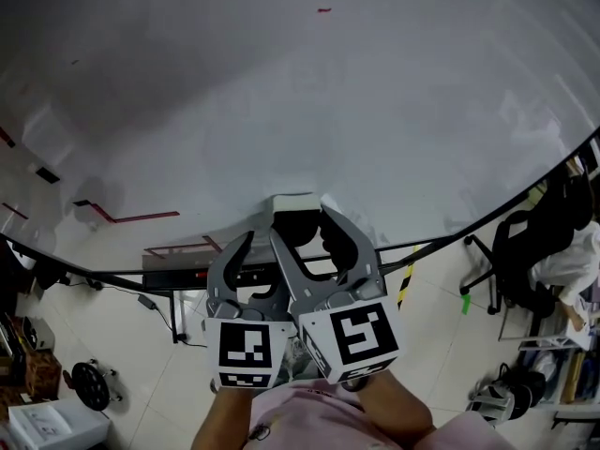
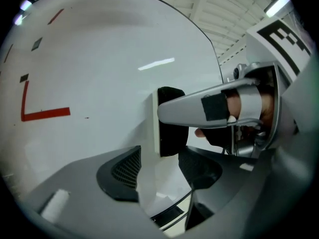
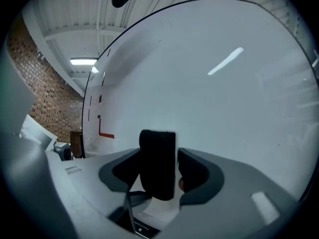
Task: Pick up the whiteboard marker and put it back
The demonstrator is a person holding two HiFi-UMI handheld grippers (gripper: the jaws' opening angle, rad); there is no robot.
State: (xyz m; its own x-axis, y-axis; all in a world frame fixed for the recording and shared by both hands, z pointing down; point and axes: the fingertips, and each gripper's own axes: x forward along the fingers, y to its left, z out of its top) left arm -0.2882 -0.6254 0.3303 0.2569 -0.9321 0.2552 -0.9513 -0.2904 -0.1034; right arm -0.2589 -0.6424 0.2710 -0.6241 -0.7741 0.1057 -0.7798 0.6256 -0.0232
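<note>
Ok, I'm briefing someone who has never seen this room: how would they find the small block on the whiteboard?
Start from the big whiteboard that fills the head view and follow it down to the middle of its lower edge. There a block stands between the jaws of the right gripper. It is black with a white face, unlike the red L-shaped line to its left.

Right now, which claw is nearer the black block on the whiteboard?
Right. The right claw straddles the black block, with its jaws open on either side of it. The left claw sits alongside, with the block ahead and to its right, outside its jaws.
</note>
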